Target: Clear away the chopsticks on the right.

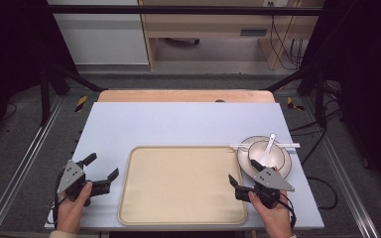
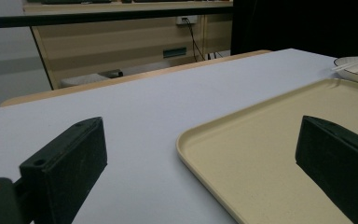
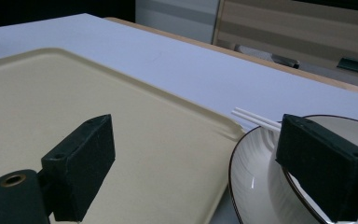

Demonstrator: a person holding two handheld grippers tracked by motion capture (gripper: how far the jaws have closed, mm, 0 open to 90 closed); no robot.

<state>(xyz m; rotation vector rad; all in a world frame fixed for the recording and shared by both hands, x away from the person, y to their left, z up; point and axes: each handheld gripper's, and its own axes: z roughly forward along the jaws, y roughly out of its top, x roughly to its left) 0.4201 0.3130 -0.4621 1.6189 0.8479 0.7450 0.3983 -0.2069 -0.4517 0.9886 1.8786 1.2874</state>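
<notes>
Here, the left gripper (image 1: 101, 167) sits spread at the beige tray's (image 1: 182, 218) left edge, the right gripper (image 1: 243, 172) spread over its right edge, beside the plate (image 1: 283, 163).

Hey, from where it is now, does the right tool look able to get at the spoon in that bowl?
Probably yes. The right tool hangs open just beside the plate, and the spoon stands up out of the bowl with nothing covering it. The chopsticks lie across the far rim, away from the approach.
</notes>
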